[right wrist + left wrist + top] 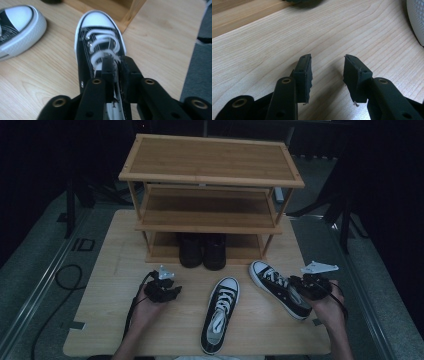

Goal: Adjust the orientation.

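Two black canvas sneakers with white toe caps and laces lie on the light wooden table (100,320). One sneaker (220,315) is in the middle, toe pointing away. The other sneaker (274,281) lies to the right, angled, and in the right gripper view this sneaker (97,32) points away from the camera. My right gripper (117,60) sits over its opening, jaws only slightly apart, with the edge of the tongue and a lace end in the narrow gap. My left gripper (327,58) rests low over bare table at the left (176,291), open, nothing between its pads.
A three-tier bamboo shoe rack (210,160) stands at the back of the table, a pair of black shoes (202,250) on its lowest shelf. The middle sneaker's toe (17,27) lies close to the left of the gripped-at one. Dark floor and stands surround the table.
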